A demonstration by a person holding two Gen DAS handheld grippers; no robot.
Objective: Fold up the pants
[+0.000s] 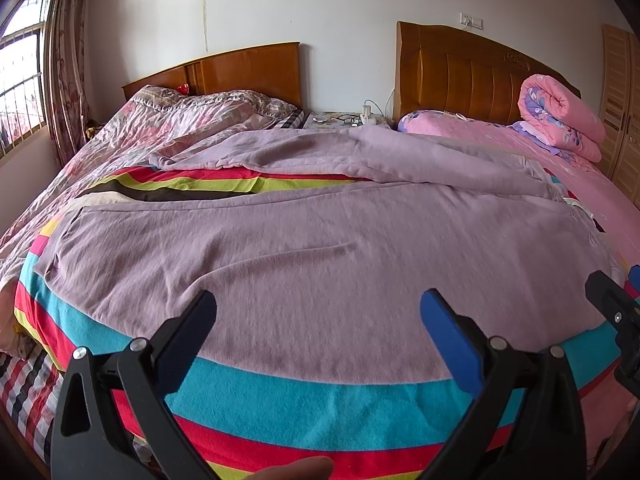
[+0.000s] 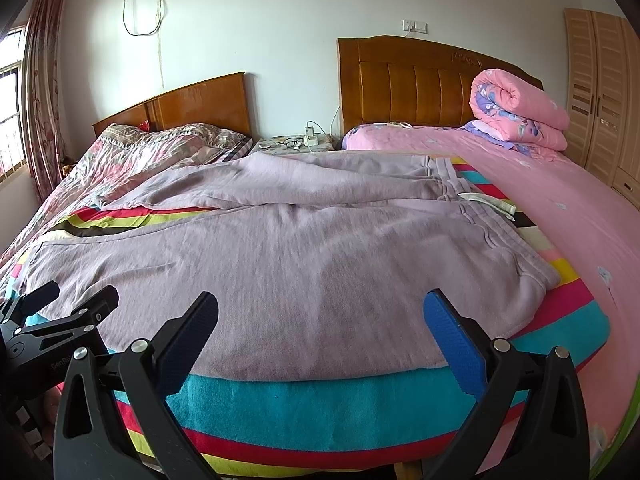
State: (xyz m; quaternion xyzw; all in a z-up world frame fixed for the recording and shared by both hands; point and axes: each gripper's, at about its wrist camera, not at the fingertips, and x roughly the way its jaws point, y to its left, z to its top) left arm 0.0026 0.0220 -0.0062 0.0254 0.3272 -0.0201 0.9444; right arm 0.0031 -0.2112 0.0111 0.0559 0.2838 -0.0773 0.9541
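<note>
Both grippers wait wide open, holding nothing, at the near edge of the pants.

In the left wrist view, your left gripper (image 1: 318,312) has its fingers (image 1: 448,328) spread wide and empty, just above the near side of the purple pants (image 1: 304,248). The pants lie flat on the striped blanket (image 1: 312,404) on the bed, one leg near you and one behind it. In the right wrist view, your right gripper (image 2: 320,312) is also wide open and empty, near the pants' waistband (image 2: 480,224). Pinch only the near edge of the pants, not the blanket, and lift both sides together.
</note>
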